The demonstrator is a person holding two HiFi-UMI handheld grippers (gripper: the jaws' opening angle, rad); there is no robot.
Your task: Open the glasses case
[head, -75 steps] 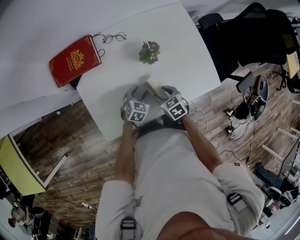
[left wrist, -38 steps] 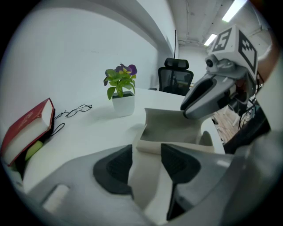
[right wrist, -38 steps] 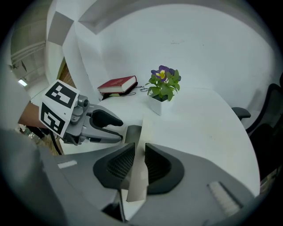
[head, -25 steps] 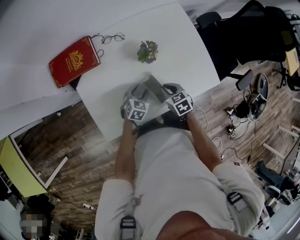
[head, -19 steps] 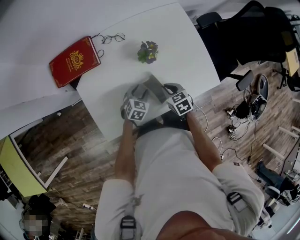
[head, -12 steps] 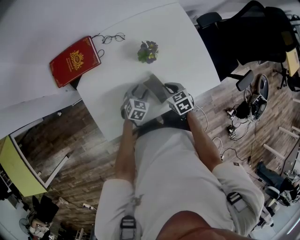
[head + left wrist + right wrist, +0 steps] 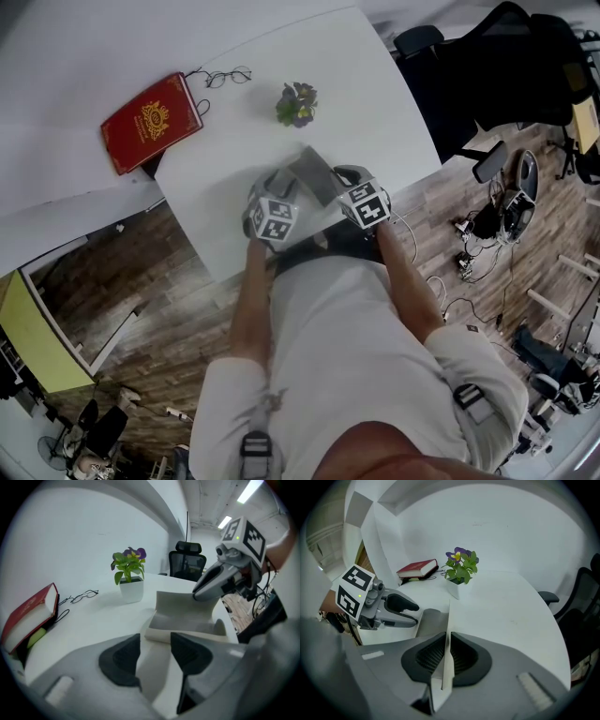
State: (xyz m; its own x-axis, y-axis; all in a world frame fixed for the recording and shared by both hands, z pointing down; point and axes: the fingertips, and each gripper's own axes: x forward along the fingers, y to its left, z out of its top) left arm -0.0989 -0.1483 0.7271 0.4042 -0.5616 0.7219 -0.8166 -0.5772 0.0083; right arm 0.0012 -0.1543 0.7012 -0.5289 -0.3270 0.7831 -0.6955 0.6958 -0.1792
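– Fingers (image 7: 429, 657) of the right gripper (image 7: 447, 639), what are they on?
– They are closing hard onto the thin flap (image 7: 448, 618) of the glasses case (image 7: 187, 616). The sheet stands edge-on between the two pads, pinched near its free edge.
– And the left gripper (image 7: 154, 641)?
– Its fingers stand a little apart, with a pale strip of the case's base running between them. The pads seem to press on that strip from both sides, so it looks like a hold that pins the case to the table (image 7: 356, 94).
– How far along is the opening?
– Well under way, by the look of it. The flap is lifted off the body and stands steeply, and the hollow inside shows from the left gripper's side. It is not laid flat back yet, so what is left is probably to swing the flap further away while the left side holds the base down.
– Where does the case lie?
– At the near edge of the table, right between the two grippers and touching both. The potted plant (image 7: 298, 103) stands beyond it, and the glasses (image 7: 228, 76) lie well apart, beside a red book (image 7: 150, 122).
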